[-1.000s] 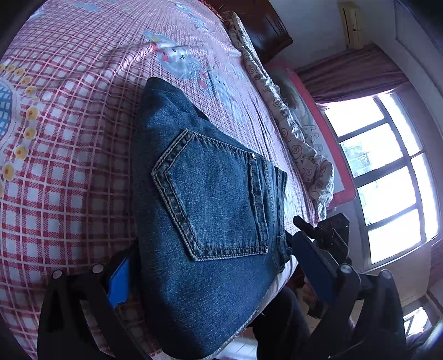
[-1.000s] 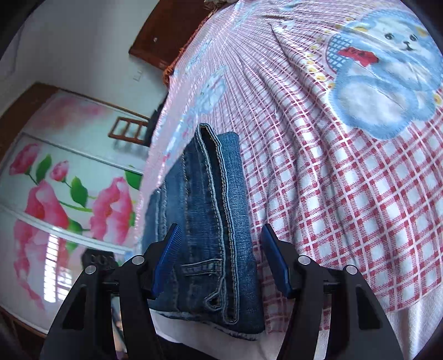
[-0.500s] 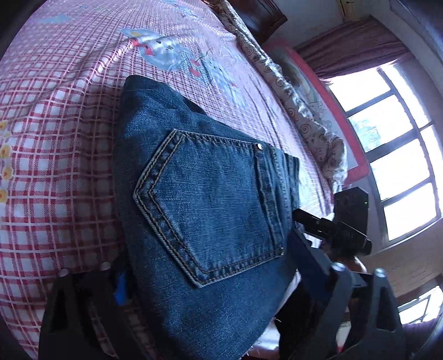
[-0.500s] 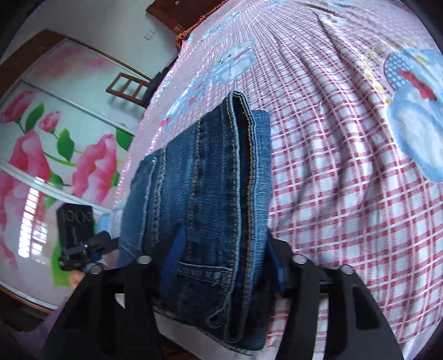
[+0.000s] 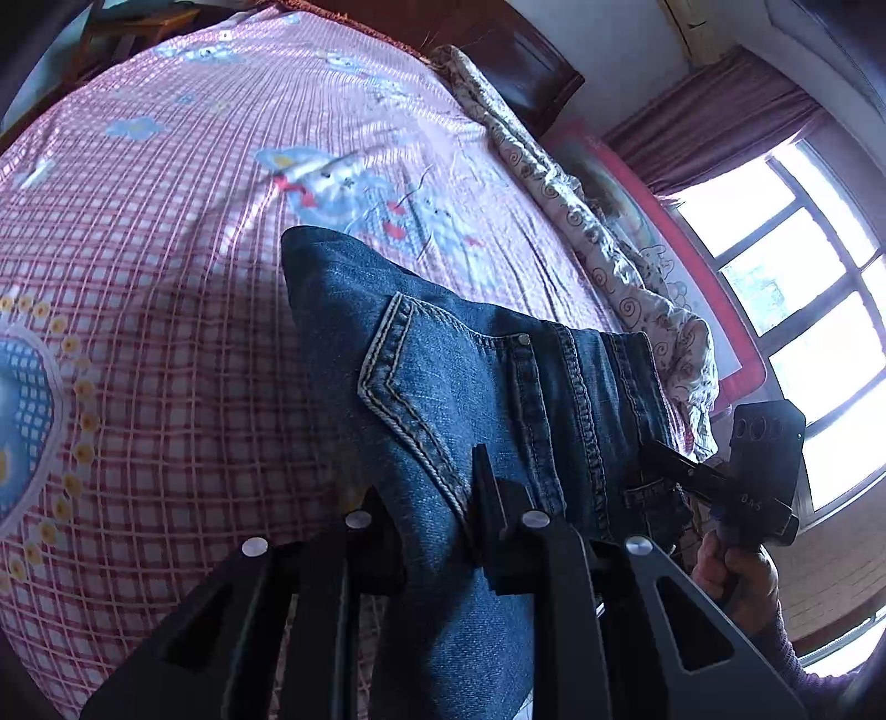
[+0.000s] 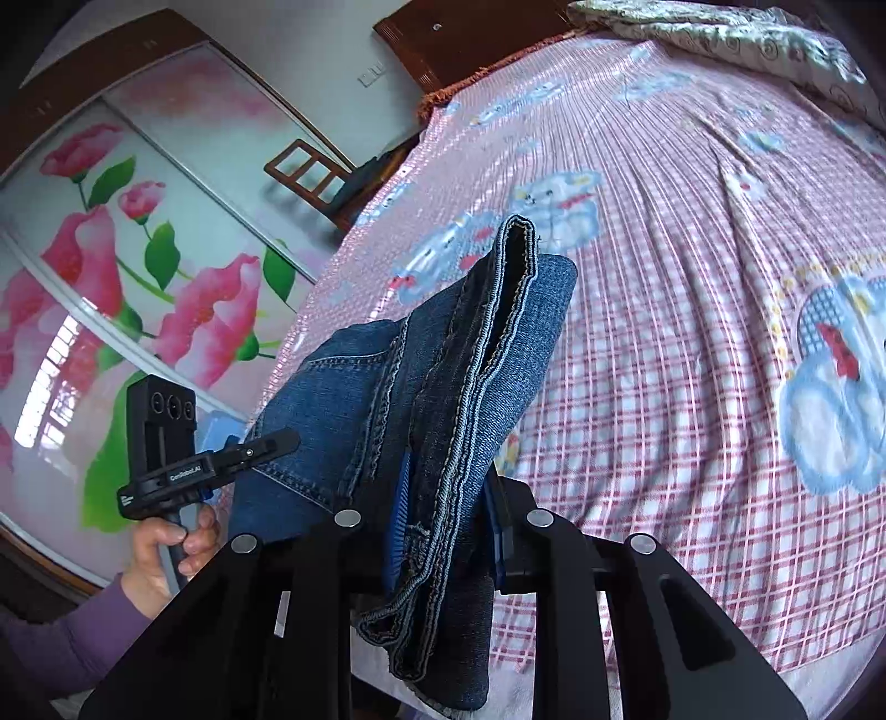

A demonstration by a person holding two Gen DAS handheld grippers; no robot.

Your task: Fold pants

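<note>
Left wrist: pants (image 5: 470, 399) between gripper (image 5: 437, 498) fingers.

Pants (image 5: 470, 387): coarse blue denim, matt, pale raised stitching, metal rivet. Bed sheet (image 5: 166, 277): thin checked cloth, faint sheen. Left tongs (image 5: 437, 531) and right tongs (image 6: 448, 526): matt black plastic, bright metal pins. Headboard (image 6: 470, 39): polished dark wood.

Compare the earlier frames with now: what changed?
Both grippers, left gripper and right gripper, have just been closing and now pinch the near edge of the folded blue denim jeans, lifting it. The pink checked bedsheet is unchanged.
</note>
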